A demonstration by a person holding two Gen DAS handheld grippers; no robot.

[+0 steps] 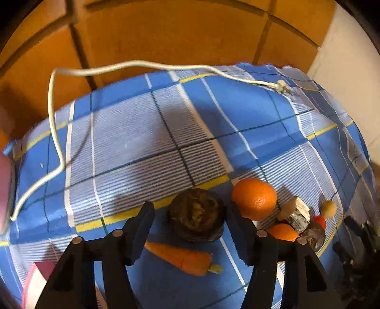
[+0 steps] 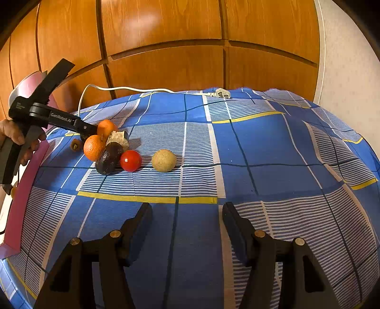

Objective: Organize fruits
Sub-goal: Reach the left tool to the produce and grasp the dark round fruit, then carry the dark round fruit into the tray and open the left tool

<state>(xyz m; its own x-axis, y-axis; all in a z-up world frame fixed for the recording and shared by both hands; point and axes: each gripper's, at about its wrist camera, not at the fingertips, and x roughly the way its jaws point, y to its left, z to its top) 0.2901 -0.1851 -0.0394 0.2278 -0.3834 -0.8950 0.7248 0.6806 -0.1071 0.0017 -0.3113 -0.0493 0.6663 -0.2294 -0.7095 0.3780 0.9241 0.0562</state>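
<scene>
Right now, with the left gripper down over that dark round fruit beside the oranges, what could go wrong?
1. The left gripper stands open around the dark brown round fruit; its right finger is close to the round orange, so closing might nudge it.
2. The round red tomato and tan ball-shaped fruit lie loose on the blue checked cloth; a bump could roll them.

Your views: warm indoor light, glare patch on the wooden panels (image 2: 147,21), soft shadows, heavy fisheye bending, left-wrist edges blurred.
</scene>
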